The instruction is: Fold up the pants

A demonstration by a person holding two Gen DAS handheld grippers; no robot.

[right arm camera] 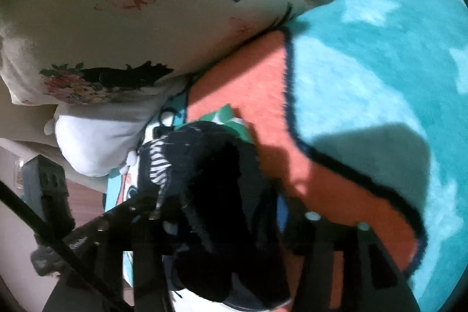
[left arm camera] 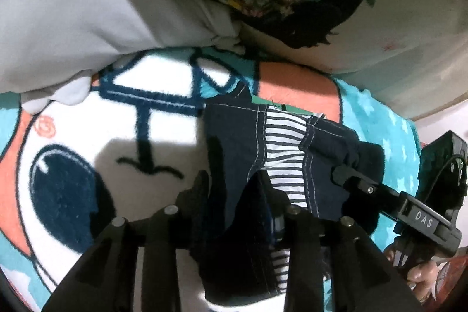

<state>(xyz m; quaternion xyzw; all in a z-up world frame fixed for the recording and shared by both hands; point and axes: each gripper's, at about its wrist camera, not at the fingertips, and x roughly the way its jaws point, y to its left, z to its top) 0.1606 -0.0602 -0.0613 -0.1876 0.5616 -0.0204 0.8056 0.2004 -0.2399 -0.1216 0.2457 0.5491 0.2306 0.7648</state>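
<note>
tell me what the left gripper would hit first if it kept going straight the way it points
Most likely the navy pants: the left gripper points down into the fabric by the striped lining, which already lies between its fingers. Behind that is the cartoon blanket; depth is hard to judge.

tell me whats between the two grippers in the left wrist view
The navy pants with striped lining span from the left gripper to the right gripper.

Black hand-held gripper (left arm camera: 340,174) marked "DAS", silver screws, black cable.
</note>
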